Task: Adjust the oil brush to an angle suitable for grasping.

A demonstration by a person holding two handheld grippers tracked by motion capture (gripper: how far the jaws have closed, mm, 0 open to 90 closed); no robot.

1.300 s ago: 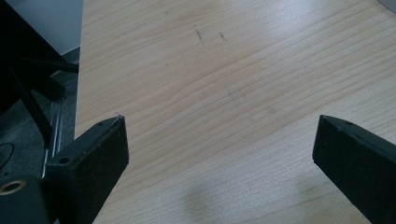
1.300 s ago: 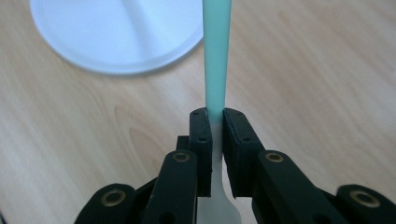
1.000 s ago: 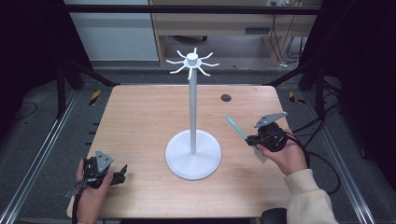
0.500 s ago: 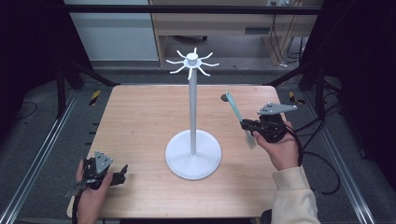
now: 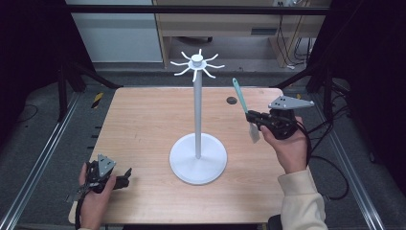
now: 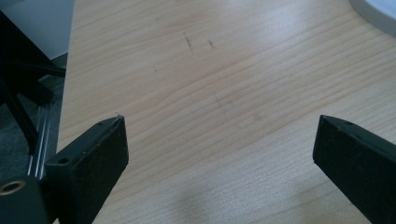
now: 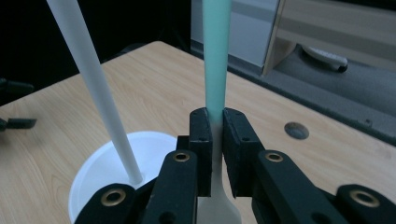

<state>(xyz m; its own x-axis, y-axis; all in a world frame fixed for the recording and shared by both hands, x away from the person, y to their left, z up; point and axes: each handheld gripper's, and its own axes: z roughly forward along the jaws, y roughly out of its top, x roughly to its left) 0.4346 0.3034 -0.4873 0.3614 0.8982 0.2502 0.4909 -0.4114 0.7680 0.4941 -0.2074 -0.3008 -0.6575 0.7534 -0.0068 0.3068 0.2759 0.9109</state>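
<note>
At the table's right side: spatula [image 5: 242,105] held aloft by the right gripper [image 5: 252,118].
The jaws are clamped on its shaft (teal handle upward, pale blade below), to the right of the white stand [image 5: 197,143]. The left gripper [image 5: 125,174] is rested near the table's [image 5: 143,124] front left corner, jaws spread wide, nothing between.

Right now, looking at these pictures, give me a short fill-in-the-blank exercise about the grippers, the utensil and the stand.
1. The right gripper is shut on a utensil whose handle is coloured ____.
2. The left gripper has its jaws ____, with bare wood between them.
3. The white stand has its round base resting on the ____.
4. In the high view the utensil is held to the ____ of the stand's pole.

Missing words: teal (green); open; table; right
</note>
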